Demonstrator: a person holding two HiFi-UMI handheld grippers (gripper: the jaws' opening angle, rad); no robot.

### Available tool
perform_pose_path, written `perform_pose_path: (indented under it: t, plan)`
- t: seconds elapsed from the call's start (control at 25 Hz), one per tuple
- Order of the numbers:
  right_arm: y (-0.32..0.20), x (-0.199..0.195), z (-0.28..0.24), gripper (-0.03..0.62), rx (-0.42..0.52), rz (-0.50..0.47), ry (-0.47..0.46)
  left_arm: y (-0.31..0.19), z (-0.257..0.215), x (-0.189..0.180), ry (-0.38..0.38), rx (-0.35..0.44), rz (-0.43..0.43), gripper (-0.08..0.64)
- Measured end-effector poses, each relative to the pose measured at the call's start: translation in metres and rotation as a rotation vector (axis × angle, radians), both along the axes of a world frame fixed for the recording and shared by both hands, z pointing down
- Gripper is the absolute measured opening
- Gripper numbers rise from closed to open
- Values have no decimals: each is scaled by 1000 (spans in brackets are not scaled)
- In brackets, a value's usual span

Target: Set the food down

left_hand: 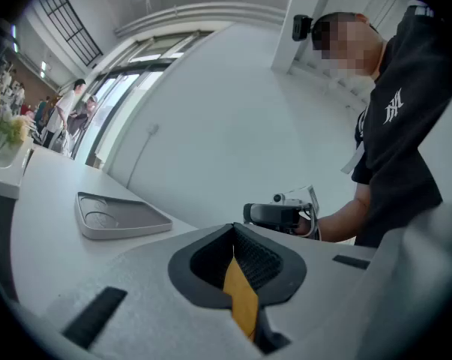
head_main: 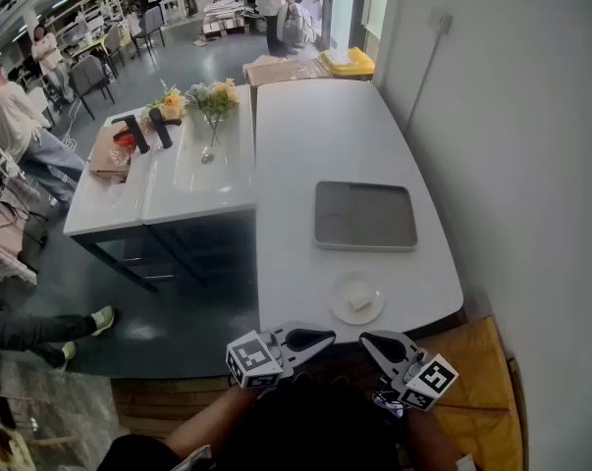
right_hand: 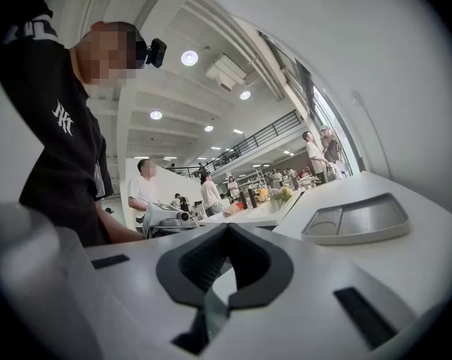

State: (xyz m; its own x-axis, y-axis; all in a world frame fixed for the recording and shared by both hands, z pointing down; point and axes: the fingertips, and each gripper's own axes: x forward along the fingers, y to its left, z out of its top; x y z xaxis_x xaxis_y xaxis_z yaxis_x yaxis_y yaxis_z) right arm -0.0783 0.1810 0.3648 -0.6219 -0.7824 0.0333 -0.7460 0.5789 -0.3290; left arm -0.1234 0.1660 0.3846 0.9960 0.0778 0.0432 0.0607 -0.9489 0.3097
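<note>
A small white plate (head_main: pixel 343 310) with a pale piece of food (head_main: pixel 359 298) on it sits near the front edge of the white table (head_main: pixel 315 135). Behind it lies an empty grey tray (head_main: pixel 364 216), which also shows in the left gripper view (left_hand: pixel 121 216) and the right gripper view (right_hand: pixel 357 220). My left gripper (head_main: pixel 310 340) and right gripper (head_main: pixel 379 345) hover level just in front of the table edge, tips turned toward each other. Both are shut with nothing between the jaws (left_hand: pixel 233 265) (right_hand: pixel 224 268). Neither gripper view shows the plate.
A lower white table (head_main: pixel 178 180) adjoins on the left, bearing a vase of flowers (head_main: pixel 214 101), black bottles (head_main: pixel 161 128) and a brown bag (head_main: pixel 109 150). A white wall (head_main: pixel 511 116) runs along the right. People and chairs stand further back on the left.
</note>
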Motion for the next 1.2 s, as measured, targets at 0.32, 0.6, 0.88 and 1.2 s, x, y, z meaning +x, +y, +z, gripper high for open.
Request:
perform_pose_path:
  t: [0.32,0.6,0.88,1.2]
  plan:
    - [-3,5,1,3,0,11,28,-3,1,1,10,19,-6,6]
    - [-8,19,-8,5,-43,46,-71,-11,-1,2,-4,-34,-35,8]
    - [-26,52,3,44,-91,60,-55,-28,22,12,-48,-118,-87,11]
    - [-64,99,27,130,-156,-20,-72,-59,57,33,-149,-210,-227,133]
